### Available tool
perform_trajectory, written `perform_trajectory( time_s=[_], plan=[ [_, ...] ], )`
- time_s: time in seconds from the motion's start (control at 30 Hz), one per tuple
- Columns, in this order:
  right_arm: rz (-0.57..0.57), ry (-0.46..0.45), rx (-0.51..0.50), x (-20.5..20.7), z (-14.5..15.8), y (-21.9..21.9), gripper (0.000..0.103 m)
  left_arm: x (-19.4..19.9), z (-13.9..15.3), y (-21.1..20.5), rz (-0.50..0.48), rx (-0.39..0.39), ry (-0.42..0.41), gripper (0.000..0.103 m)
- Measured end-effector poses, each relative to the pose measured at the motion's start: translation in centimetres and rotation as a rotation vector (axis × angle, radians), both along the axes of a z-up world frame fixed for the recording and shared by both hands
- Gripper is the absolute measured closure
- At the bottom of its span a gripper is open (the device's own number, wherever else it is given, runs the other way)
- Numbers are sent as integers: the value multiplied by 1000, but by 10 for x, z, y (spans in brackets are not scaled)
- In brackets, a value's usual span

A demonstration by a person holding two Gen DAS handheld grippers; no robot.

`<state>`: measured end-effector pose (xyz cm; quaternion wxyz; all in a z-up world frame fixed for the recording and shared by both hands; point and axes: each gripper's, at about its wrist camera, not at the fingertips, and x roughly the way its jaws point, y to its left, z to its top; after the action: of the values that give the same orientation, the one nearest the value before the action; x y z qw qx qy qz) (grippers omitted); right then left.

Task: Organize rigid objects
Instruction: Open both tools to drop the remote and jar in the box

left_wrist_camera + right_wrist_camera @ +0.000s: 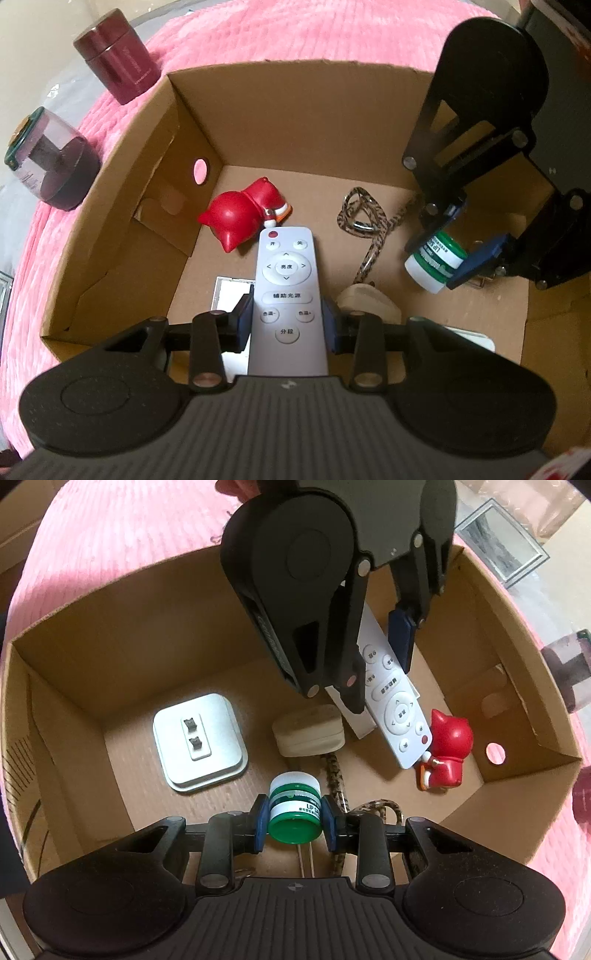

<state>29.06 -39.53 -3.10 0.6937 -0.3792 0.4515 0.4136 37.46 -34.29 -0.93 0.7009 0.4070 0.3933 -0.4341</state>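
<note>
remote control [286, 291]: buttons 开, 关, 亮度, 辅助光源, 色温-, 色温+, 分段 | green-and-white jar [293, 806]: label "LIP", further letters cut off, smaller print unreadable | maroon canister [116, 55]: side lettering too small to read

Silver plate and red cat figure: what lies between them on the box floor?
In the right wrist view, a beige plug lies between the silver plate and red cat figure.

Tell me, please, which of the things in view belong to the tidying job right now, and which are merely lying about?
In hand:
- remote control, clamped in the left gripper
- lip balm jar, clamped in the right gripper
- cardboard box

Lying about:
- red figurine
- patterned lanyard
- maroon canister, outside the box
</note>
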Motion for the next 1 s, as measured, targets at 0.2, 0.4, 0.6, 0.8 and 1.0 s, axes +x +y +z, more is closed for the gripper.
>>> perform_trajectory(
  time_s=[0.2,0.4,0.6,0.8,1.0],
  plan=[
    [10,13,-10,5,-5,2,76,2,-5,-1,-14,22,-6,69],
    [16,26,-21,7,-7,4,76,4,-11,-1,-27,32,2,69],
    [19,41,-32,13,-12,7,76,7,-14,-2,-30,36,14,69],
    [21,48,-35,18,-16,8,76,9,-15,-3,-32,37,22,69],
    [22,45,-37,15,-18,8,76,10,-15,-2,-26,34,24,69]
  ],
)
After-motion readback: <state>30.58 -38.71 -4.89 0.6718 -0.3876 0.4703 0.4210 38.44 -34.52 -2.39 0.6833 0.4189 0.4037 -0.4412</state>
